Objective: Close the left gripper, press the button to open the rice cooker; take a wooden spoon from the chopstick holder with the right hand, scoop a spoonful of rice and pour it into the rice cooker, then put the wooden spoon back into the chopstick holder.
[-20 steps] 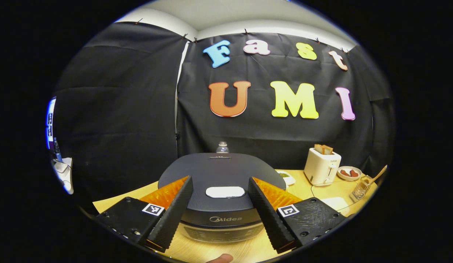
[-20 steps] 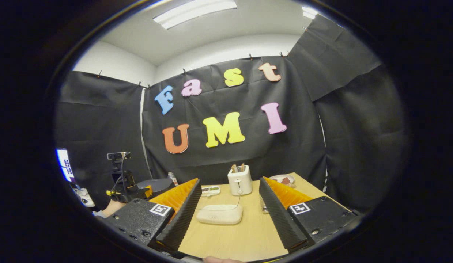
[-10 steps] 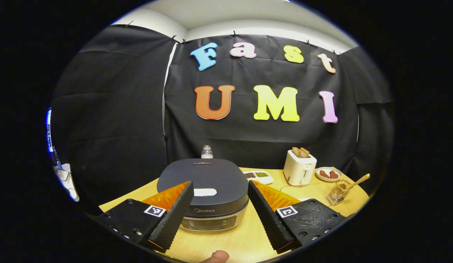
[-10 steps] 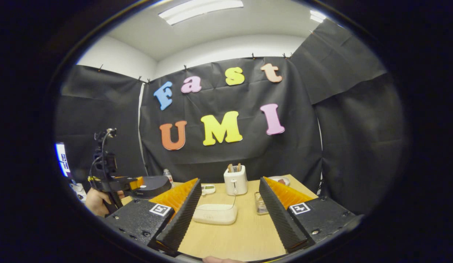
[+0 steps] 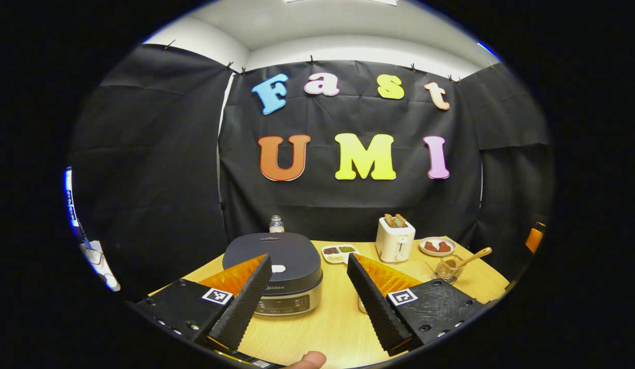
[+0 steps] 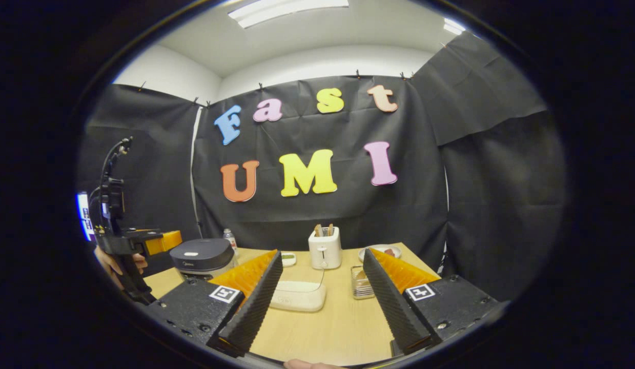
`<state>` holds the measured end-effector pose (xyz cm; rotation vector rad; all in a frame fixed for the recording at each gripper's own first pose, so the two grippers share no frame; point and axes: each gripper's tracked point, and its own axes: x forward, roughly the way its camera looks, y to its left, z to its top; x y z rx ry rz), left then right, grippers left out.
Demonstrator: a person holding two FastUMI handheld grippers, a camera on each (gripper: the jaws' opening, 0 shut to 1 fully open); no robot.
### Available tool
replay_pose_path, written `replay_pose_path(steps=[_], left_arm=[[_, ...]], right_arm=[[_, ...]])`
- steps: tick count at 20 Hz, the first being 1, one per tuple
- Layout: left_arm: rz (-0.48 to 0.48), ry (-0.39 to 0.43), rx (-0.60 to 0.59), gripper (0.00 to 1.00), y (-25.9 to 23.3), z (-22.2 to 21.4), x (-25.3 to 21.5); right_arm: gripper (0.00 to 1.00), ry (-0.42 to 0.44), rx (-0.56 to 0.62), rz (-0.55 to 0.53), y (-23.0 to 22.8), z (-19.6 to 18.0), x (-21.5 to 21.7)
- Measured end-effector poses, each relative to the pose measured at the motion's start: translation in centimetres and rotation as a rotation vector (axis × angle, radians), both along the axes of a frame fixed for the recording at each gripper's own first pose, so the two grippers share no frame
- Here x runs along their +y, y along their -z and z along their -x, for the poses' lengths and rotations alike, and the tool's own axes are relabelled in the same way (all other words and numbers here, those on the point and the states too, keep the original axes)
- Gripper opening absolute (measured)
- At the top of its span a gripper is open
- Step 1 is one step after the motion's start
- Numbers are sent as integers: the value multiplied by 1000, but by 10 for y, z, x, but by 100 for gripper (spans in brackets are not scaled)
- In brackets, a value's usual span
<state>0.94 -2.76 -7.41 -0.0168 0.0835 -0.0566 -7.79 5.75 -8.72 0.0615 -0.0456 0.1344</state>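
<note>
Sitting at the left of the wooden table (image 5: 343, 328): the dark rice cooker (image 5: 273, 266), lid down, white button (image 5: 278, 268) on top unpressed, so judging the opening step not yet done. Hovering short of it, well apart from the button, in the left gripper view: the left gripper (image 5: 307, 297), fingers spread wide, released, holding nothing. Risking a miss here: pressing with fingers this far apart, straddling the button instead of bearing on it, so clenching first seems needed. Risking also a shove of the whole cooker across the smooth tabletop if pushing at a slant rather than straight down.

Moving rightward in the same view: a small bottle (image 5: 275, 224) behind the cooker, a divided condiment dish (image 5: 339, 252), a white toaster (image 5: 395, 243) with bread in its slots, a small plate (image 5: 436, 246) of reddish food. Standing near the right edge: the wire chopstick holder (image 5: 447, 270), with the wooden spoon (image 5: 471, 257) leaning out of it to the right.

Hanging in the right gripper view: the right gripper (image 6: 321, 302), likewise gaping and empty, above a white lidded container (image 6: 298, 296), possibly the rice, though unable to tell. Risking, judging ahead, a tipped holder, being light wire, if dragging the tilted spoon sideways rather than lifting along its handle.
</note>
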Motion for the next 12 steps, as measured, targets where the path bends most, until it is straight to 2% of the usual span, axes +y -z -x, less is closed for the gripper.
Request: replay_pose_path(steps=[2, 3, 4, 5, 6, 7, 8, 9, 11, 12], left_arm=[[-4, 19, -24, 95, -8, 12, -5], [-9, 22, -35, 94, -11, 18, -6], [-15, 12, -57, 95, -16, 26, -7], [-20, 16, -75, 95, -18, 34, -10], [-27, 22, -88, 84, -18, 40, -15], [-36, 18, -101, 95, -21, 47, -15], [-39, 17, -110, 94, -21, 52, -16], [-40, 13, -115, 94, -22, 58, -17], [-34, 8, -127, 94, -25, 67, -17], [-27, 12, -129, 94, -27, 71, -19]], right_arm=[[100, 13, 0, 14, -1, 0, -2], [95, 21, 3, 18, 0, 0, -4], [100, 25, 6, 16, 0, 0, -4], [95, 30, 15, 15, 2, -2, -5], [95, 33, 25, 15, 5, -2, -5], [95, 33, 32, 13, 6, -2, -6], [100, 32, 35, 14, 7, 0, -5], [95, 32, 34, 18, 5, 1, -4], [95, 32, 27, 30, 3, 5, -4], [100, 33, 20, 35, 0, 8, -3]])
